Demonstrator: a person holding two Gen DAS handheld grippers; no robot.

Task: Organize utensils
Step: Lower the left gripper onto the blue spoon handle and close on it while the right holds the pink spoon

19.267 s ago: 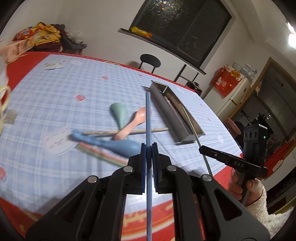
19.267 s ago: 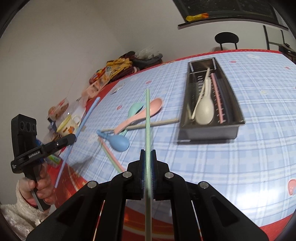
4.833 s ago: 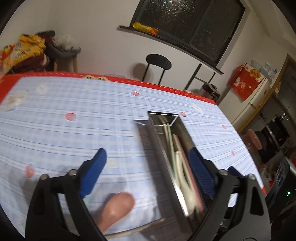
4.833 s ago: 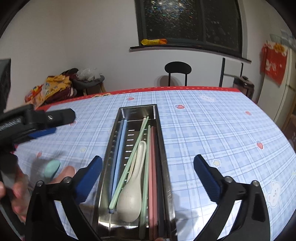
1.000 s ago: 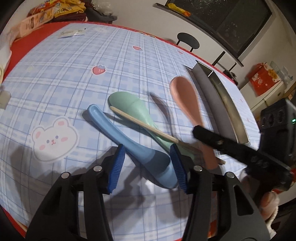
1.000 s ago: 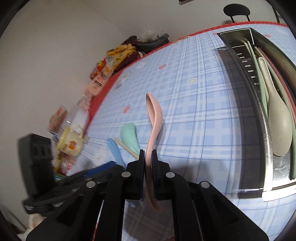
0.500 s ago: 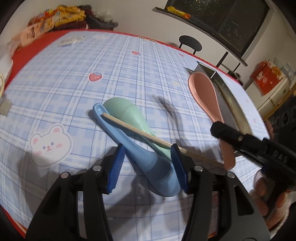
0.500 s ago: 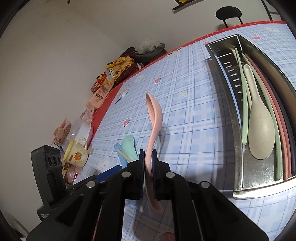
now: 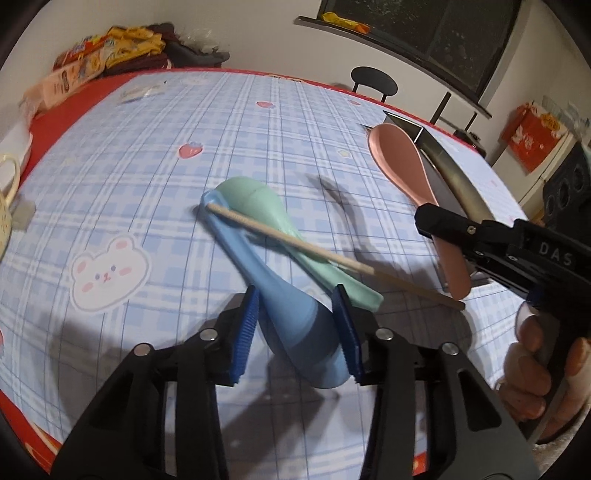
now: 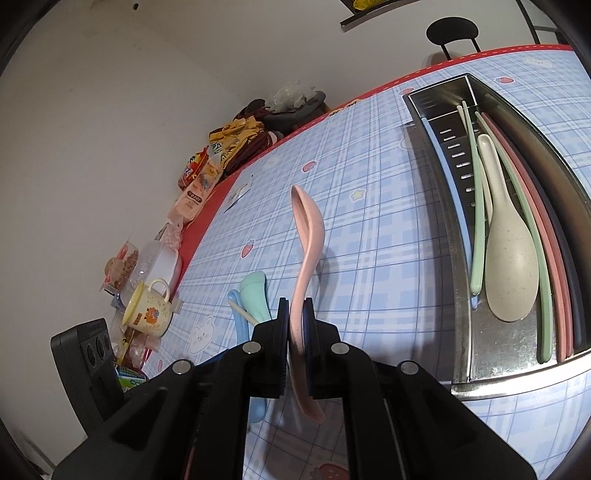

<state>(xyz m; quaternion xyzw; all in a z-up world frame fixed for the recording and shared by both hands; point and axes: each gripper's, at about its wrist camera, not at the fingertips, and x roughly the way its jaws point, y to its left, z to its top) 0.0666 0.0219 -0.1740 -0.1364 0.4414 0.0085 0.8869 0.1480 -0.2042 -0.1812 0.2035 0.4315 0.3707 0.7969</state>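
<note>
A blue spoon (image 9: pixel 295 325) lies on the checked tablecloth with its bowl between the blue pads of my left gripper (image 9: pixel 295 295). The jaws are closing and both pads touch the bowl's sides. A green spoon (image 9: pixel 258 203) and a wooden chopstick (image 9: pixel 314 251) lie crossed over the blue spoon's handle. My right gripper (image 10: pixel 295 306) is shut on the handle of a pink spoon (image 10: pixel 308 236), held edge-up above the cloth. In the left wrist view that pink spoon (image 9: pixel 402 166) hangs just left of the metal tray (image 9: pixel 461 184).
The long steel tray (image 10: pixel 517 373) holds a cream spoon (image 10: pixel 509 258) and several coloured chopsticks. A yellow mug (image 10: pixel 147 310) and snack packets (image 10: pixel 199 184) crowd the table's left edge. A black chair (image 10: pixel 450 29) stands behind the table. A hand (image 9: pixel 532 369) grips the right tool.
The left jaws have narrowed onto the blue spoon's bowl. The right gripper has carried the pink spoon a little higher and nearer the tray.
</note>
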